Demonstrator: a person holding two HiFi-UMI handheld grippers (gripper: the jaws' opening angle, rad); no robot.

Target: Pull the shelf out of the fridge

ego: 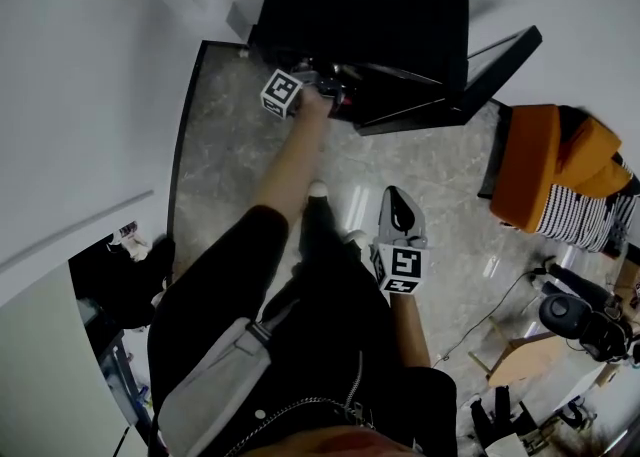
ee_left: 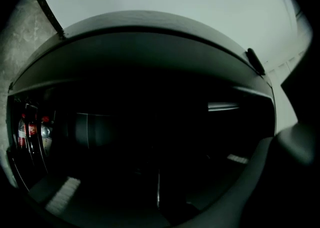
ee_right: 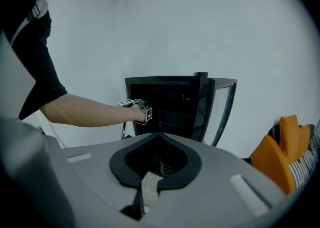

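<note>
The black fridge stands on the floor with its glass door swung open to the right. My left gripper, with its marker cube, reaches into the fridge's open front at arm's length. The left gripper view is nearly black: I make out the dark fridge interior, a pale shelf edge and red-labelled bottles at the left, but not how the jaws stand. My right gripper hangs back near my legs, shut and empty. From it I see the fridge and the left gripper.
An orange cushion on striped cloth lies right of the fridge door. Cables and dark equipment crowd the lower right. The floor is grey marble, bounded by a white wall on the left. My shoe stands before the fridge.
</note>
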